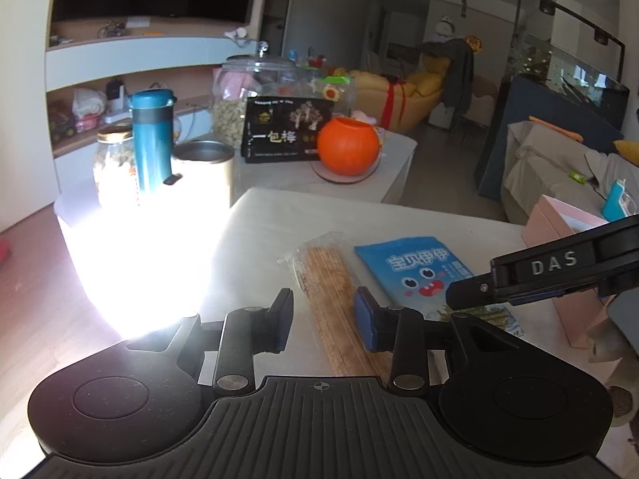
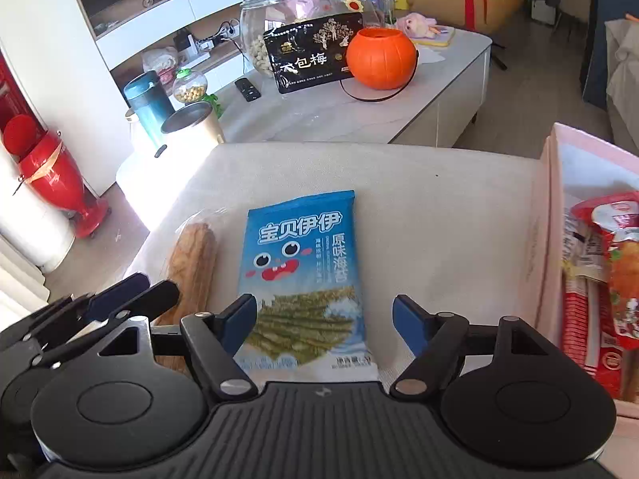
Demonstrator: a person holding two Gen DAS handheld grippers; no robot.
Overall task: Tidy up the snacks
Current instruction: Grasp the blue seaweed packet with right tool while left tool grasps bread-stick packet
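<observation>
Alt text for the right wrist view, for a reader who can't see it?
The open right hand-held gripper hovers over a blue seaweed packet lying on a white table. A wrapped biscuit stick lies left of it; a pink box of red snacks stands right.

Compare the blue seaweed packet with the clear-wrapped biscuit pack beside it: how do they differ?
The blue seaweed packet is opaque, printed with a cartoon face; the biscuit pack is clear, showing tan biscuits. The seaweed packet is wide and flat; the biscuit pack is narrow and long. The open right gripper straddles the seaweed packet; the open left gripper straddles the biscuit pack. Both lie on the white table, ungrasped.
</observation>
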